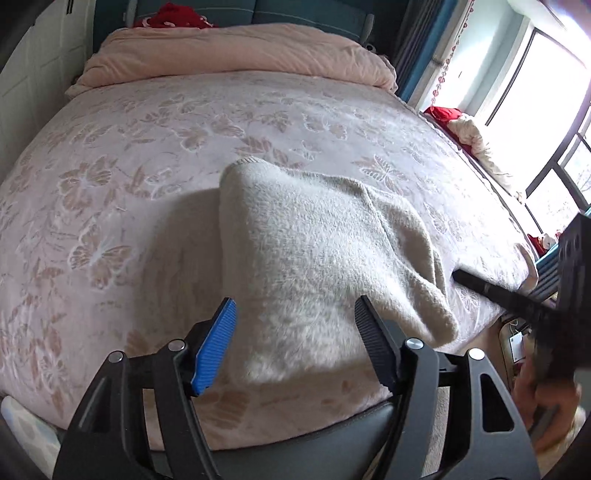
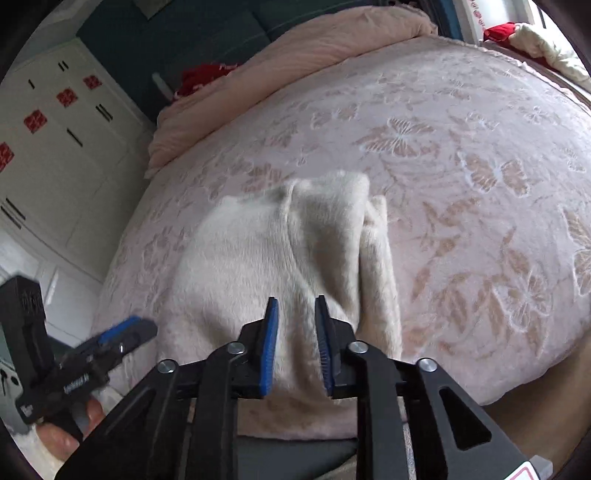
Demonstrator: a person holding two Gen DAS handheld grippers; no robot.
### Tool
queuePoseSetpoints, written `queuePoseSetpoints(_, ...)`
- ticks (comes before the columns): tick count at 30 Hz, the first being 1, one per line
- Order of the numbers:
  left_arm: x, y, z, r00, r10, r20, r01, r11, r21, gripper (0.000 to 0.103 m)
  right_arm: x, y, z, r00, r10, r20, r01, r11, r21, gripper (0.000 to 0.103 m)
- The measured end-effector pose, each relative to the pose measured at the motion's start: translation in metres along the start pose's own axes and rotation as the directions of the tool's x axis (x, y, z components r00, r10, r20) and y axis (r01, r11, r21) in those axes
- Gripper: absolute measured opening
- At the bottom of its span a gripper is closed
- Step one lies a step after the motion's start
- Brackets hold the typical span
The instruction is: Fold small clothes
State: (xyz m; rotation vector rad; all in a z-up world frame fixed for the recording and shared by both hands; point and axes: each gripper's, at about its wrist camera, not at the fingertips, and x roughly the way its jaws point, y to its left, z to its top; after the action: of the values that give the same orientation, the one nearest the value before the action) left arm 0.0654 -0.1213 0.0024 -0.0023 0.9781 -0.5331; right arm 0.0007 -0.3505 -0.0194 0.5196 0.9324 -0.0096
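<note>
A cream, fuzzy knitted garment (image 1: 321, 251) lies partly folded on the bed with the pale pink butterfly-patterned cover (image 1: 147, 155), close to the bed's near edge. One side of the garment is turned over onto itself, leaving a thick rolled fold along its right flank in the right wrist view. A folded peach quilt (image 1: 236, 55) lies at the far end of the bed, well apart from the garment, with a red cloth (image 1: 173, 16) behind it.

The left gripper (image 1: 295, 350) hangs over the garment's near part with its jaws spread wide and nothing pinched between them. The right gripper (image 2: 295, 347) stands above the garment's near edge with its jaws drawn narrow; cream fabric shows in the slim gap, but whether the pads press on it cannot be told. White cupboard doors (image 2: 55, 147) stand beyond the bed's left side.
</note>
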Motion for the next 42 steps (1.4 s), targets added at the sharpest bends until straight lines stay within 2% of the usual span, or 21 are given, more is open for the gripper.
queuePoseSetpoints(2, 0.027, 0.0, -0.003, 0.997, 0.055, -0.059, -0.054, 0.998, 0.007, 0.064, 0.029, -0.008, -0.02, 0.988, -0.134, -0.07, 0.131, 0.99, -0.056, 0.0)
queuePoseSetpoints(5, 0.058, 0.01, -0.016, 0.985, 0.116, -0.128, -0.116, 0.993, 0.012, 0.071, 0.039, -0.033, -0.029, 0.995, -0.08, -0.063, 0.082, 0.996, 0.02, 0.0)
queuePoseSetpoints(9, 0.051, 0.026, -0.018, 0.987, 0.059, -0.152, -0.072, 0.994, -0.078, 0.071, 0.027, -0.012, -0.015, 0.99, -0.116, -0.075, 0.115, 0.993, -0.027, 0.0)
queuePoseSetpoints(11, 0.031, 0.025, -0.01, 0.992, 0.049, -0.12, -0.061, 0.994, -0.092, 0.07, 0.013, -0.003, -0.001, 0.992, -0.121, -0.029, 0.12, 0.992, -0.032, 0.01)
queuePoseSetpoints(13, 0.009, 0.017, 0.003, 0.998, 0.042, -0.046, -0.046, 0.996, -0.072, 0.07, 0.001, 0.003, 0.021, 0.994, -0.109, 0.024, 0.11, 0.994, -0.02, 0.014)
queuePoseSetpoints(14, 0.002, 0.012, 0.011, 0.999, 0.038, -0.016, -0.039, 0.997, -0.06, 0.07, 0.0, 0.002, 0.035, 0.995, -0.085, 0.043, 0.086, 0.996, -0.005, 0.024)
queuePoseSetpoints(15, -0.001, 0.007, 0.019, 0.999, 0.032, 0.004, -0.032, 0.998, -0.045, 0.071, 0.004, -0.001, 0.047, 0.996, -0.074, 0.047, 0.074, 0.997, 0.011, 0.043)
queuePoseSetpoints(17, 0.005, -0.005, 0.036, 0.999, 0.04, 0.025, -0.04, 0.999, -0.009, 0.077, 0.027, -0.011, 0.068, 0.995, -0.092, 0.022, 0.092, 0.995, 0.033, 0.053)
queuePoseSetpoints(19, 0.026, -0.012, 0.043, 0.997, 0.072, 0.0, -0.072, 0.997, 0.016, 0.077, 0.058, -0.021, 0.082, 0.995, -0.097, -0.037, 0.099, 0.993, 0.06, 0.051)
queuePoseSetpoints(20, 0.038, -0.014, 0.043, 0.996, 0.088, -0.031, -0.087, 0.996, 0.02, 0.077, 0.071, -0.023, 0.084, 0.995, -0.076, -0.059, 0.08, 0.995, 0.06, 0.024)
queuePoseSetpoints(21, 0.053, -0.011, 0.04, 0.992, 0.099, -0.076, -0.098, 0.995, 0.011, 0.077, 0.079, -0.019, 0.087, 0.994, -0.068, -0.083, 0.072, 0.997, 0.042, 0.01)
queuePoseSetpoints(23, 0.063, -0.004, 0.035, 0.989, 0.102, -0.103, -0.105, 0.994, -0.028, 0.077, 0.067, -0.002, 0.095, 0.997, -0.073, -0.02, 0.072, 0.997, -0.025, 0.009)
queuePoseSetpoints(26, 0.063, -0.006, 0.031, 0.99, 0.118, -0.077, -0.119, 0.993, -0.004, 0.078, 0.039, 0.005, 0.107, 0.993, -0.069, 0.1, 0.076, 0.995, -0.058, 0.009)
queuePoseSetpoints(27, 0.065, -0.007, 0.03, 0.989, 0.126, -0.076, -0.126, 0.992, 0.012, 0.079, 0.047, -0.001, 0.11, 0.993, -0.083, 0.082, 0.087, 0.995, -0.047, 0.009)
queuePoseSetpoints(28, 0.068, -0.009, 0.029, 0.988, 0.137, -0.075, -0.136, 0.99, 0.026, 0.08, 0.071, -0.016, 0.109, 0.994, -0.108, 0.002, 0.108, 0.994, -0.031, 0.009)
queuePoseSetpoints(30, 0.074, -0.01, 0.029, 0.985, 0.154, -0.083, -0.152, 0.988, 0.035, 0.083, 0.113, -0.039, 0.097, 0.978, -0.146, -0.146, 0.145, 0.989, -0.014, 0.012)
queuePoseSetpoints(31, 0.076, -0.012, 0.028, 0.984, 0.16, -0.083, -0.157, 0.987, 0.042, 0.083, 0.111, -0.042, 0.091, 0.985, -0.126, -0.12, 0.128, 0.992, 0.008, 0.012)
queuePoseSetpoints(34, 0.074, -0.012, 0.026, 0.982, 0.172, -0.08, -0.168, 0.984, 0.055, 0.084, 0.062, -0.031, 0.086, 0.996, -0.094, -0.002, 0.094, 0.994, 0.051, 0.014)
queuePoseSetpoints(37, 0.075, -0.009, 0.024, 0.982, 0.169, -0.082, -0.165, 0.985, 0.049, 0.085, 0.013, -0.001, 0.063, 0.996, -0.047, 0.075, 0.048, 0.999, -0.009, 0.014)
queuePoseSetpoints(40, 0.075, -0.009, 0.024, 0.981, 0.174, -0.081, -0.17, 0.984, 0.046, 0.085, 0.026, 0.012, 0.035, 0.998, -0.061, -0.033, 0.059, 0.996, -0.063, 0.014)
queuePoseSetpoints(42, 0.075, -0.009, 0.024, 0.981, 0.176, -0.079, -0.173, 0.984, 0.047, 0.085, 0.059, 0.002, 0.008, 0.979, -0.159, -0.126, 0.147, 0.984, -0.101, 0.005)
